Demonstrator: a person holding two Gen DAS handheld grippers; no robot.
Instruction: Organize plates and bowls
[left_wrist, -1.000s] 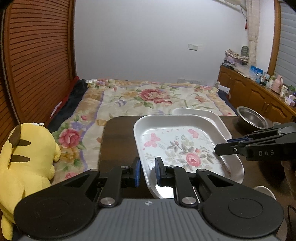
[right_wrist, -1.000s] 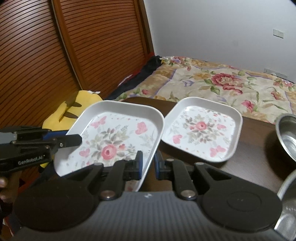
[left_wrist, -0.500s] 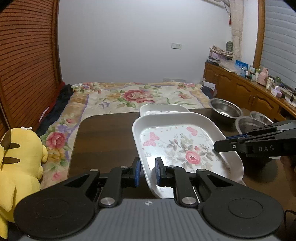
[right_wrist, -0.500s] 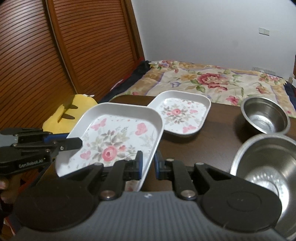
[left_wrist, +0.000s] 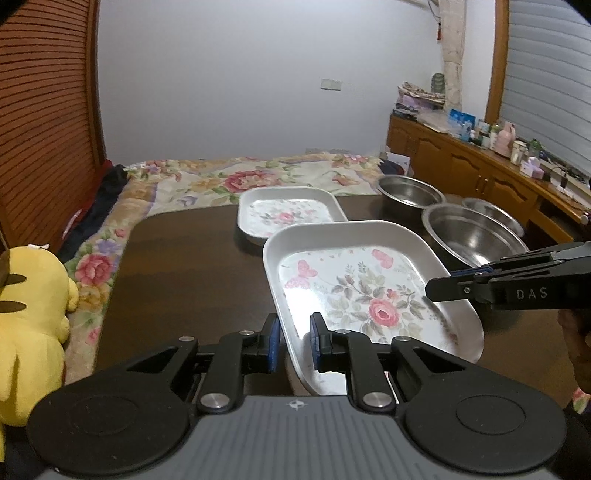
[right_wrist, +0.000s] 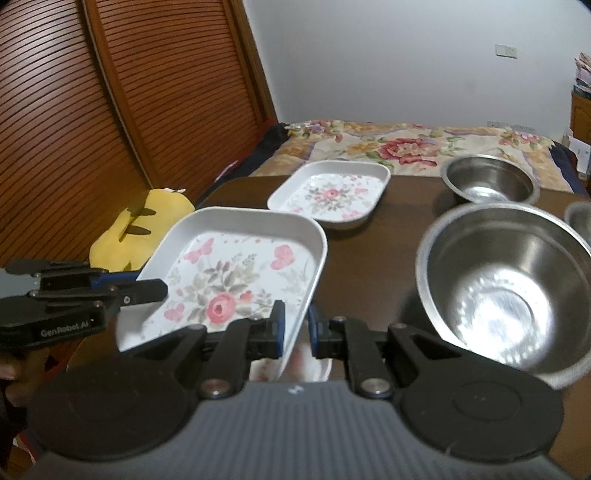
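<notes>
White floral plate (left_wrist: 354, 295) is hanging above the table (left_wrist: 184, 266); left gripper (left_wrist: 293, 343) and right gripper (right_wrist: 295, 326) are both pinching its rim.

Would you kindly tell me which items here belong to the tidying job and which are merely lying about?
Job:
held floral plate
second floral plate
steel bowls

Lying about:
yellow plush toy
floral bedspread
sideboard clutter
</notes>
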